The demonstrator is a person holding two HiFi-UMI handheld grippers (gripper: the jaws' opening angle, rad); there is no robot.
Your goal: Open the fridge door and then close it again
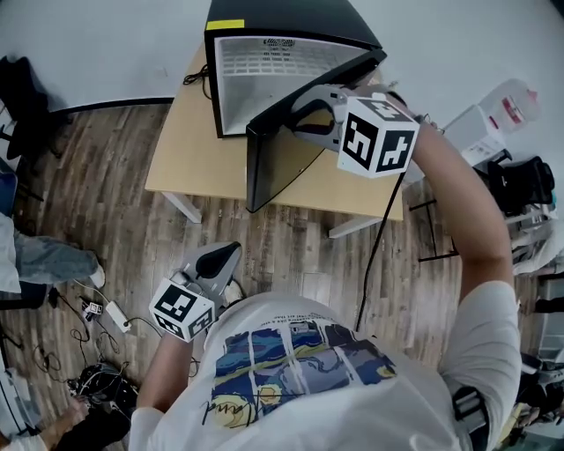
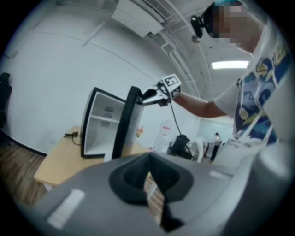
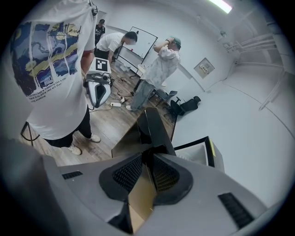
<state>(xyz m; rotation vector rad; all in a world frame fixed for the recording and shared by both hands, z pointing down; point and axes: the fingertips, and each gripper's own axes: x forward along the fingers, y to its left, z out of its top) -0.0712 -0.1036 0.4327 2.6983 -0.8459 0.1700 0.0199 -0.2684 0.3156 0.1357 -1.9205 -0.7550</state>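
The black mini fridge stands on a pale wooden table against the wall. Its fridge door is swung well out from the cabinet, roughly square to the front, so the white interior is fully exposed. The right gripper reaches out over the table on an extended arm and has the door by its top edge. In the right gripper view the dark edge runs straight into the narrow gap between the ribbed pads, and the jaws are closed down onto it, partly open only as far as the panel's thickness forces. The left gripper hangs low beside the person's body over the wood floor, well apart from the fridge. Its jaws are drawn together at the tips with nothing between them, and only a sliver of floor shows through the slot behind. It seems to have no part in the work. As for progress, the opening half looks done or very nearly so, given how wide the door stands. What remains, by my reading, is to swing the door back until it sits flush against the cabinet, then let go of its edge.
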